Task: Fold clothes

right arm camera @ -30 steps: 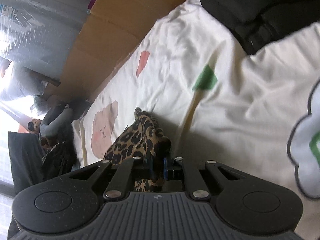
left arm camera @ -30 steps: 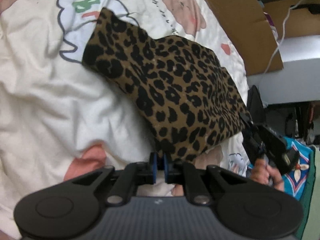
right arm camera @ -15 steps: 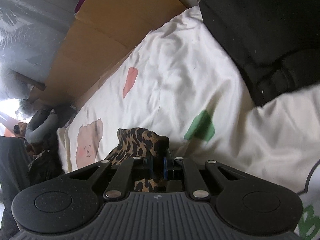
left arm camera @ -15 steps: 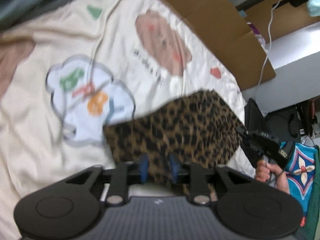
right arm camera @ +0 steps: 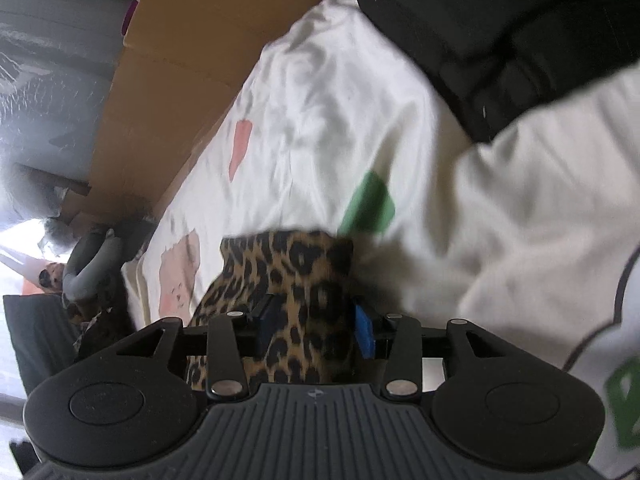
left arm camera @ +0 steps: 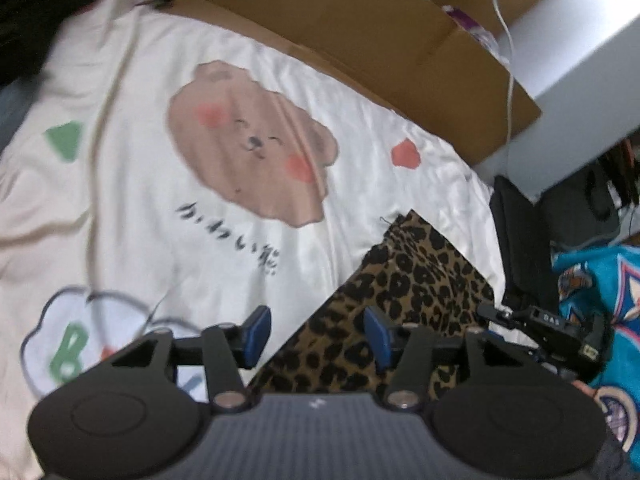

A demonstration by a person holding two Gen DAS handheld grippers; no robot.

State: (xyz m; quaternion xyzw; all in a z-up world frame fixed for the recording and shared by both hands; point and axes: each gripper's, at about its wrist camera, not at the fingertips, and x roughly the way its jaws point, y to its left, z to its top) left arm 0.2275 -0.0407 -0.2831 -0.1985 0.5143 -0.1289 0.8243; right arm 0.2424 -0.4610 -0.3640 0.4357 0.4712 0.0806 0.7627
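Work surface: a bed covered by a cream bedspread (left arm camera: pixel 120 208), smooth and lightly creased, printed with a brown bear face (left arm camera: pixel 256 144), a green patch (right arm camera: pixel 370 204) and a cloud outline.

A flattened brown cardboard box (left arm camera: pixel 360 36) lies along the far edge of the bed, with a white cable (left arm camera: pixel 510 80) draped over it. Its contents cannot be seen.

A dark, bulky fabric mass (right arm camera: pixel 500 40) rests on the bedspread's far corner; possibly clothing, the view is blurred.

The leopard-print garment (left arm camera: pixel 404 292), thin and folded, lies on the bedspread near its edge.

Left gripper (left arm camera: pixel 316 334): jaws opening, moderately wide, hovering above the garment edge, pads clear of it.

Right gripper (right arm camera: pixel 314 328): jaws opening; a garment fold stands between the blue pads (right arm camera: pixel 364 330), apparently no longer pinched.
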